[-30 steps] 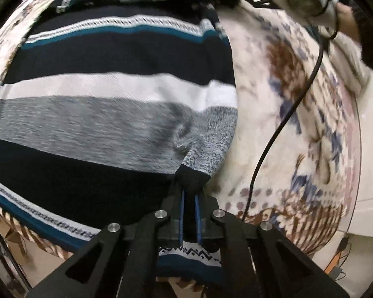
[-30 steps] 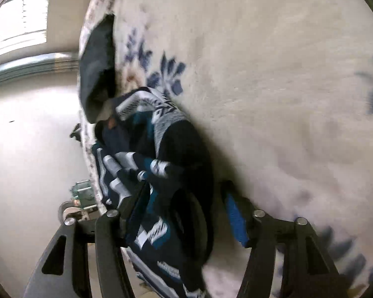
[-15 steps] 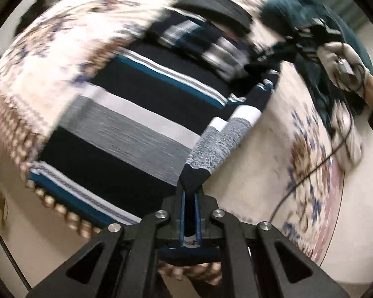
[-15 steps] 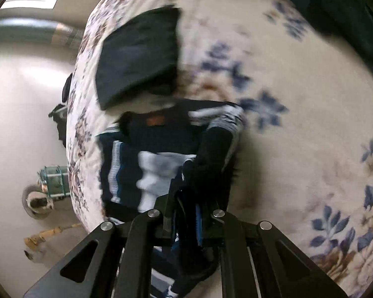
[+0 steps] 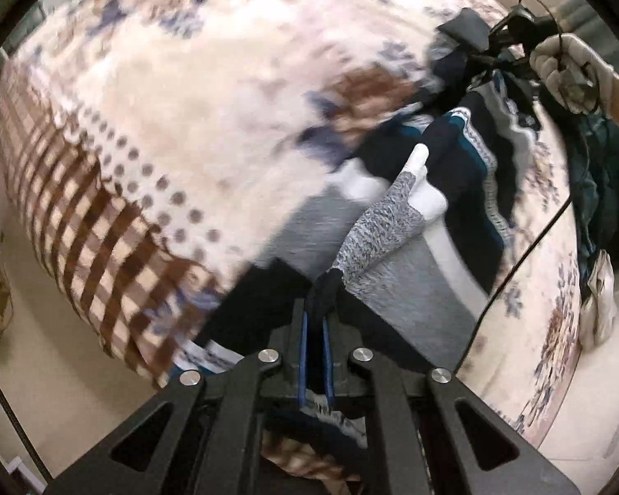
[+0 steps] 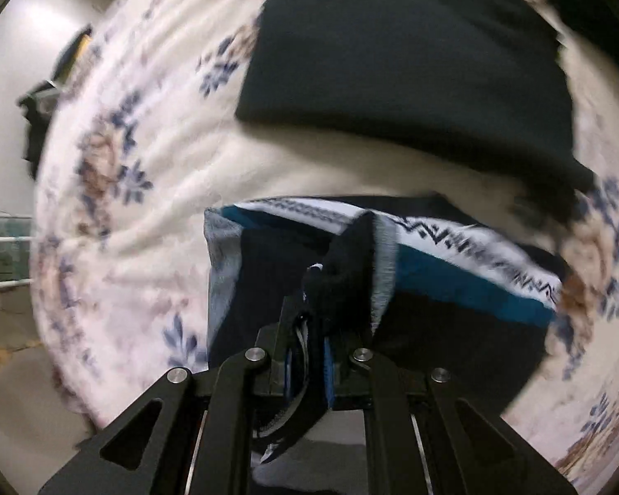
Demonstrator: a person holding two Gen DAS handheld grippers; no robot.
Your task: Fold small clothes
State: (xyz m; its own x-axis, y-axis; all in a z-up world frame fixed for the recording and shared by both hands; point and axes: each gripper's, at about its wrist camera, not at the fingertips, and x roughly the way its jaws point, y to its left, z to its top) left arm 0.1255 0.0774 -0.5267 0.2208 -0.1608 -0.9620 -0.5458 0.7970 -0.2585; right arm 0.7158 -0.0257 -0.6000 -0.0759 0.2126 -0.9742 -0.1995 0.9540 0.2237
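Left gripper: the black two-finger left gripper point(image 5: 314, 330) is pinching a dark fold of the striped knitted sweater point(image 5: 396, 222), its blue-lined jaws pressed together on the cloth.
Right gripper: the black two-finger right gripper point(image 6: 309, 354) is clamping a bunched dark edge of the same sweater point(image 6: 454, 280), jaws closed tight on the fabric, with a strip of cloth hanging below them.
Sweater position: the navy, teal, grey and white garment is lying partly on the blanket and partly lifted, stretching between the two grippers; in the left wrist view a speckled grey and white band is rising from the jaws toward the far gripper.
Sweater pattern: in the right wrist view a white band with a black zigzag is running above a teal stripe, and the lower part is showing plain dark.
Surface: the cream fleece blanket with blue and brown flowers point(image 5: 227, 82) is carrying the sweater; its near edge is showing brown checks and dots.
Other cloth: a plain black folded garment point(image 6: 404, 57) is lying on the blanket beyond the sweater, just apart from its top edge.
Hand: a gloved right hand point(image 5: 573, 72) is gripping the far tool's handle at the upper right of the left wrist view.
Cable: a thin black cable point(image 5: 528, 247) is trailing from that hand down across the blanket.
Sharpness: both views are blurring, so fine details are unclear.
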